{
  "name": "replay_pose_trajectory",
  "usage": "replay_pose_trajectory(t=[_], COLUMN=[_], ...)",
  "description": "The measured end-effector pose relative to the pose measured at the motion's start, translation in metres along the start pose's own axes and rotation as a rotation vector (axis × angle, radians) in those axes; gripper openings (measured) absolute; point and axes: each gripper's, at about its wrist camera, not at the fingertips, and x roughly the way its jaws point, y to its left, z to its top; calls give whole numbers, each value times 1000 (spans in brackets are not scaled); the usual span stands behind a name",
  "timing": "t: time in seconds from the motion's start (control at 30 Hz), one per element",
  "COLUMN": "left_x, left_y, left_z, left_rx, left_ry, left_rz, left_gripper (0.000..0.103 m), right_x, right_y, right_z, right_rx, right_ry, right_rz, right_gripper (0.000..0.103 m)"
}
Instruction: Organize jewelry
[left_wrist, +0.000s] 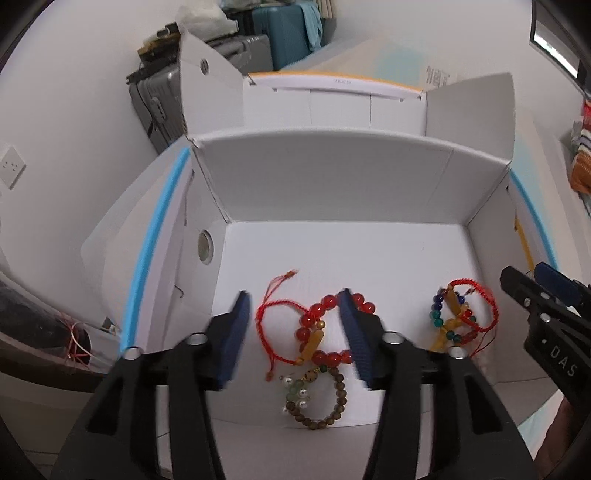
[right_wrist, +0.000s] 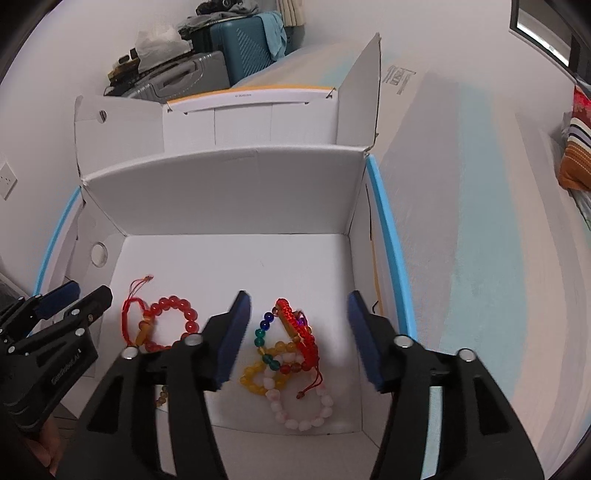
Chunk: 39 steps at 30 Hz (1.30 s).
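**Two piles of bracelets in the white box, both grippers open above them**

Looking along the left wrist view, the left gripper hung over the white cardboard box with its blue-padded jaws spread wide and nothing between the pads. Below the gap lay the red bead bracelet, a red cord bracelet just left of it, and nearer, a brown bead bracelet touching a small string of pearl and green beads. Far to the right, a second heap of multicoloured beads wound with a red braided cord sat on the box floor, well apart from the first. The right gripper showed at the right edge.

From the right wrist view, the right gripper also stood open and held nothing. Under it lay the multicoloured beads, the red braided cord, a yellow bead bracelet and a pale pink bead bracelet, overlapping one another. The red bead bracelet lay to the left, beside the left gripper.
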Motion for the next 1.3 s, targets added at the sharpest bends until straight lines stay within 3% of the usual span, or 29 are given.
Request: replay_pose_trajectory(t=[0.1,0.27,0.33,0.47,0.83,1.3], left_x=[-16,-44,-54,-70,-95,-108], left_y=[-1,1,1,4,21,17], left_z=[-2,-6,-8,-17,-53,-105], left_rx=[2,-6,-9,-20,-39,0], left_ry=[-49,-114,-138,-170,-221,-241], left_rz=[16,-6,-6,-11,-36,-71], left_gripper=[78,92,96,97,97,97], right_x=[-11,-35,-46,-65,-105,-119], right_y=[-1,-7,-9,-11,-3,3], right_z=[0,-6,-11,-21,-66,-115], right_rx=[6,40,52,62,46,48], right_ry=[-28,-90,-116,-168,-252,-258], right_rz=[-5,-19,-32,-51,-88,-90], right_gripper=[67,86,89,95,95,95])
